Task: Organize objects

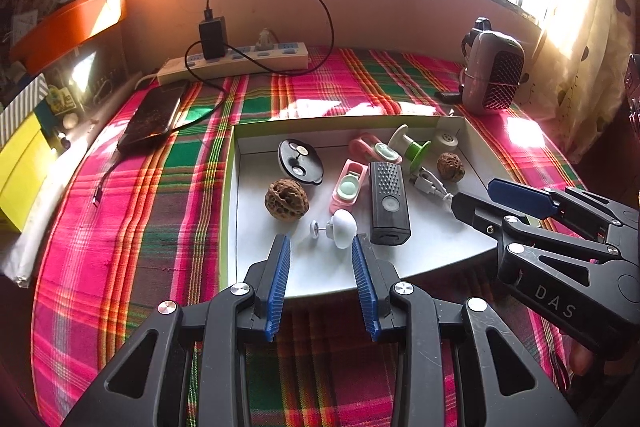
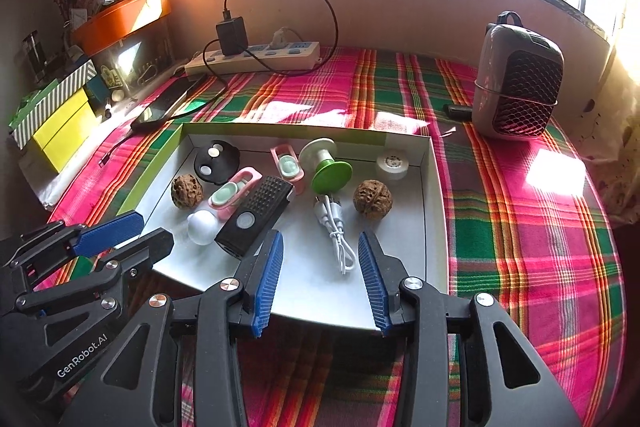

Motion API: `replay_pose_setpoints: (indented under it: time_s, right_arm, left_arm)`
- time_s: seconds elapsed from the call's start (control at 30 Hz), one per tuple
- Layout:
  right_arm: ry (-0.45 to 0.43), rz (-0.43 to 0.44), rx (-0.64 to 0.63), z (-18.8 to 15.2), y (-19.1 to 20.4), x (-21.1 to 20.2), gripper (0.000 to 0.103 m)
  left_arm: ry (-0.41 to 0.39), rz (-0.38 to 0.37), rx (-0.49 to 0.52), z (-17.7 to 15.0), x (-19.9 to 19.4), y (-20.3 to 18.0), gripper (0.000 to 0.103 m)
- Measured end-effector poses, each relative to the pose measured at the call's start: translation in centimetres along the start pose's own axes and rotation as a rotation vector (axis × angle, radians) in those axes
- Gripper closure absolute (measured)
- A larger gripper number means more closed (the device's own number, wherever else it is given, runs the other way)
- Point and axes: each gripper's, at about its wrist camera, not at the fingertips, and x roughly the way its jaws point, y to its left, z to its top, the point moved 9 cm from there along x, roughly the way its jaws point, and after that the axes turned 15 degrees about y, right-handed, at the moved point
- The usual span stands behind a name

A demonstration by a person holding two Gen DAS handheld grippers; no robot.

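A shallow white tray (image 1: 256,259) (image 2: 434,227) lies on the plaid cloth. In it are two walnuts (image 1: 287,202) (image 2: 372,198), a black torch-like device (image 1: 388,203) (image 2: 256,211), pink clips (image 1: 348,187) (image 2: 234,193), a white knob (image 1: 342,227) (image 2: 203,227), a green spool (image 1: 414,147) (image 2: 330,173), a black disc (image 1: 298,161) (image 2: 216,159), a white cable (image 2: 338,227) and a white round cap (image 1: 446,139) (image 2: 392,163). My left gripper (image 1: 322,247) (image 2: 132,231) is open, empty, just before the white knob. My right gripper (image 2: 320,241) (image 1: 476,195) is open, empty, over the cable's near end.
A power strip (image 1: 240,61) (image 2: 256,57) with a black charger and a phone (image 1: 154,115) lie at the back left. A grey mesh-fronted device (image 1: 494,75) (image 2: 518,83) stands at the back right. Boxes and an orange tray (image 1: 68,23) crowd the left edge.
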Motion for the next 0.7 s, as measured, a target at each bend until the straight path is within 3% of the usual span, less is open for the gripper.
replay_pose_setpoints:
  time_s: [0.7]
  right_arm:
    - [-0.014, -0.026, 0.041, -4.7, -0.1, -2.6, 0.062]
  left_arm:
    - [-0.016, 0.054, -0.021, -4.4, -2.4, 0.0, 0.073]
